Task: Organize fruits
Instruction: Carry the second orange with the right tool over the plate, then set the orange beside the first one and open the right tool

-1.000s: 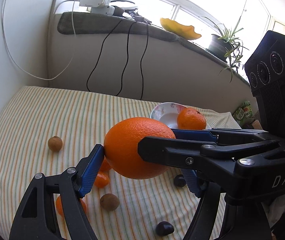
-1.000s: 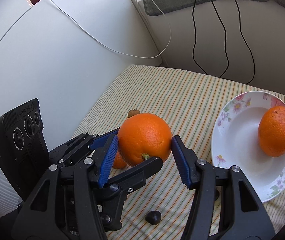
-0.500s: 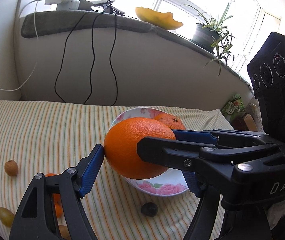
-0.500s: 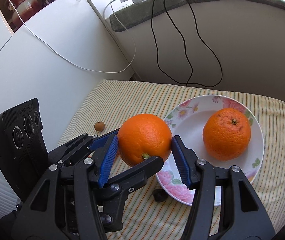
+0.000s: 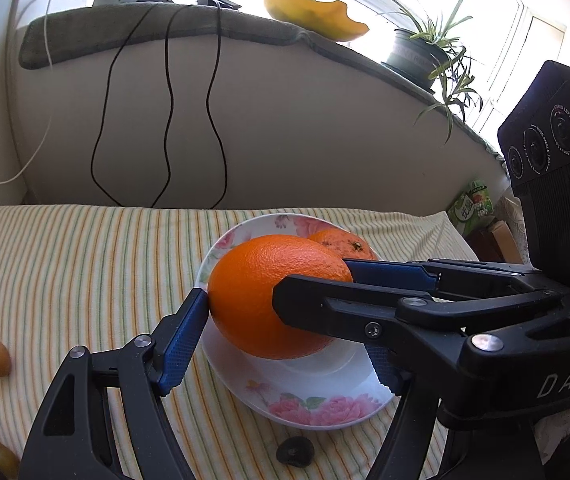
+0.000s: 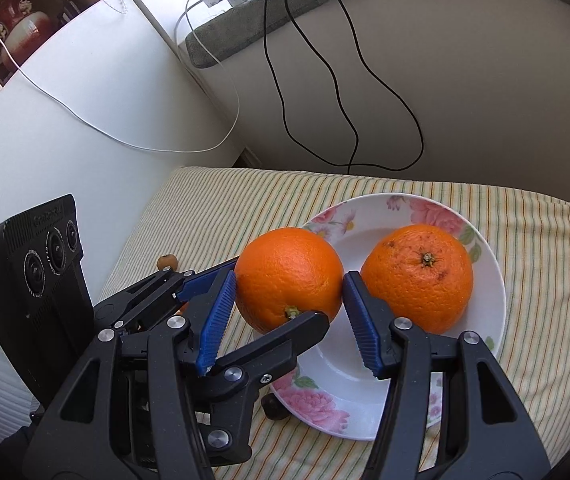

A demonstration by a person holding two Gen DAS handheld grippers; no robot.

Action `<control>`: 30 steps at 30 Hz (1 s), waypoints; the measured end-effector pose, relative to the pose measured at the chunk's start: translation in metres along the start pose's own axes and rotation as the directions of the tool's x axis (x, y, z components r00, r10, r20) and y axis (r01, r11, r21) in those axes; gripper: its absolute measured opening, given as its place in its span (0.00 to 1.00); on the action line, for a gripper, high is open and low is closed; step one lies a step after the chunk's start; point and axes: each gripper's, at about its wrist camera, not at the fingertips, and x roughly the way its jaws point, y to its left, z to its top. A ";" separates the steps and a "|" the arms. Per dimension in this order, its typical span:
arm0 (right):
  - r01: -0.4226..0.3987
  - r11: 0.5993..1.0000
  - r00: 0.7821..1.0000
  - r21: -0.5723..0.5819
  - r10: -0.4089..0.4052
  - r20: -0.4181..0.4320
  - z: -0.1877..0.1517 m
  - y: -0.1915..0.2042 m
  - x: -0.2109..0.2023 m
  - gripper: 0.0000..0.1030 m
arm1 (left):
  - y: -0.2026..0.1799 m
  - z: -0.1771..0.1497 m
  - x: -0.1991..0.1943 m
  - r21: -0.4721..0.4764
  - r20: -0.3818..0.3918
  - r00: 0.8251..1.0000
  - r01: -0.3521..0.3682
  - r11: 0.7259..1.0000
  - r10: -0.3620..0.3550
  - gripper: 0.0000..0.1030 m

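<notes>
Both grippers, left point(image 5: 281, 316) and right point(image 6: 289, 286), have jaws clamped on one orange point(image 6: 288, 278) over the floral plate point(image 6: 489, 276); plate holds a second orange point(image 6: 419, 278), probably nothing else.

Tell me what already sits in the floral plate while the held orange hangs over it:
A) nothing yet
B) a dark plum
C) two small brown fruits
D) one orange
D: one orange rests in the floral plate, beside the held orange that both sets of jaws grip above the plate's near side.
</notes>
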 end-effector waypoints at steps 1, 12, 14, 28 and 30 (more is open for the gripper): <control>0.000 1.000 1.000 0.002 0.000 -0.001 0.000 0.000 0.000 0.57 | -0.002 0.000 0.000 0.015 0.001 1.000 -0.009 1.000 0.009 0.69; 0.033 0.999 0.999 0.004 -0.033 0.029 -0.001 -0.002 -0.007 0.56 | -0.011 0.004 -0.012 0.069 0.014 0.998 -0.055 0.996 0.054 0.61; 0.038 0.999 0.999 0.002 -0.038 0.032 -0.003 -0.001 -0.009 0.56 | -0.009 0.004 -0.015 0.066 0.013 0.998 -0.055 0.996 0.054 0.61; 0.051 0.999 0.996 -0.003 -0.051 0.079 -0.012 0.009 -0.029 0.66 | -0.011 -0.005 -0.043 0.067 0.046 0.995 -0.090 0.994 0.087 0.62; 0.060 0.998 0.994 -0.009 -0.059 0.091 -0.015 0.012 -0.032 0.72 | -0.011 -0.008 -0.046 0.067 0.046 0.995 -0.096 0.993 0.093 0.62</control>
